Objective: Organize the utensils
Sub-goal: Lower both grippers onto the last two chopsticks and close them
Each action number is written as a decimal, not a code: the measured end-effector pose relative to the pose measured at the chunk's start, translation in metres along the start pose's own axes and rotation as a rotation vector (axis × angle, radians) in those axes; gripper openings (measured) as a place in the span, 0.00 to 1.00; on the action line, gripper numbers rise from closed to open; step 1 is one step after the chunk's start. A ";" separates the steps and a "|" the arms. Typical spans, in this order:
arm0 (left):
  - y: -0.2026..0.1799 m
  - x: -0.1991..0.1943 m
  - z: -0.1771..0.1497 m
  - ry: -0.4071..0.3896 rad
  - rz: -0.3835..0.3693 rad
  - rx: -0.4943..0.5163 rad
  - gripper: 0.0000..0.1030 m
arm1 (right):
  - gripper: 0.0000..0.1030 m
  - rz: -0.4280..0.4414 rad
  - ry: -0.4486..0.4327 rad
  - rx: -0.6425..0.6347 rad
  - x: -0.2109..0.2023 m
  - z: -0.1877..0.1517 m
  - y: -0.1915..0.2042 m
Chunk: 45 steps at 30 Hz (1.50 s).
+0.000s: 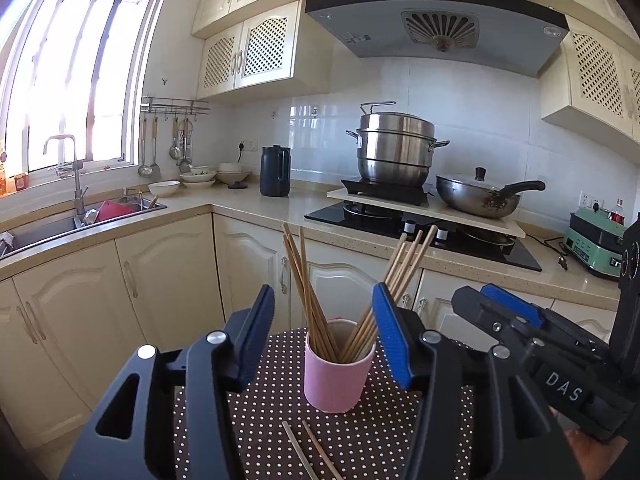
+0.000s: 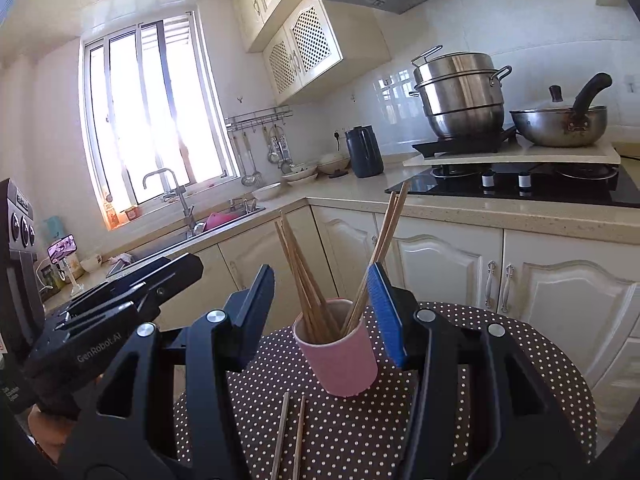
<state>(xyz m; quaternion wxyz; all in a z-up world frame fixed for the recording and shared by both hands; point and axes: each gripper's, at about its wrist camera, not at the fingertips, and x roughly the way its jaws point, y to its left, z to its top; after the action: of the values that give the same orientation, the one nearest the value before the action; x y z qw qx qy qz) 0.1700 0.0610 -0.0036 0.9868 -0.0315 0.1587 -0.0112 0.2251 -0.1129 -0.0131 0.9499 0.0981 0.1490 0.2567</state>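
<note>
- Left wrist view: the left gripper (image 1: 323,334) stood with its jaws apart and nothing pressed between the blue pads; the pink cup (image 1: 336,368) sat between and beyond the fingers, clear of both.
- The cup stood upright on a round table with a brown polka-dot cloth (image 1: 248,412), and wooden chopsticks (image 1: 308,280) fanned out of it in two bunches, one leaning left, one leaning right.
- Two loose chopsticks (image 1: 308,452) lay flat on the cloth in front of the cup, near the lower edge.
- The right gripper (image 1: 496,308) showed at the right, beside the cup, its jaws parted and empty.
- Behind stood the counter with a steel steamer pot (image 1: 394,152), a wok (image 1: 476,196) and a sink (image 1: 60,224).
- Right wrist view: the right gripper (image 2: 326,312) was released, jaws apart, with the pink cup (image 2: 340,356) framed between the fingers but untouched.
- The chopsticks in the cup (image 2: 300,272) leaned in two bunches; the two loose chopsticks (image 2: 290,436) lay side by side on the dotted cloth (image 2: 520,356) just before it.
- The left gripper (image 2: 132,280) hung at the left, well apart from the cup; its jaw state could not be told from this angle.
</note>
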 end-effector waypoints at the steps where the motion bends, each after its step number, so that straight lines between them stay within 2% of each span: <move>1: -0.002 -0.003 -0.002 0.009 -0.004 0.001 0.50 | 0.47 0.000 0.006 -0.002 -0.003 -0.001 0.000; 7: -0.012 -0.009 -0.021 0.094 -0.027 0.001 0.53 | 0.48 -0.006 0.058 -0.007 -0.018 -0.013 -0.001; 15: -0.013 0.001 -0.055 0.254 -0.044 -0.011 0.53 | 0.48 -0.014 0.189 -0.012 -0.018 -0.040 -0.009; 21: -0.004 0.025 -0.083 0.437 -0.043 -0.047 0.53 | 0.49 -0.024 0.296 -0.006 -0.008 -0.061 -0.017; 24: 0.001 0.041 -0.097 0.540 0.000 -0.051 0.53 | 0.49 -0.026 0.347 0.006 -0.002 -0.071 -0.022; 27: 0.009 0.054 -0.113 0.626 0.009 -0.085 0.53 | 0.49 -0.020 0.393 0.017 0.005 -0.081 -0.026; 33: 0.015 0.070 -0.134 0.711 0.017 -0.111 0.53 | 0.49 -0.016 0.453 0.028 0.016 -0.096 -0.031; 40: 0.007 0.089 -0.150 0.761 0.030 -0.092 0.52 | 0.49 -0.007 0.510 0.029 0.029 -0.105 -0.030; 45: 0.006 0.101 -0.160 0.794 0.024 -0.094 0.33 | 0.49 0.001 0.539 0.022 0.039 -0.109 -0.026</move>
<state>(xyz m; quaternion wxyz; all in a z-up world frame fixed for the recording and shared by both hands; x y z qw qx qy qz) 0.2162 0.0542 -0.1871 0.8462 -0.0682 0.5285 -0.0035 0.2327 -0.1031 -0.1314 0.8746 0.0365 0.3993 0.2726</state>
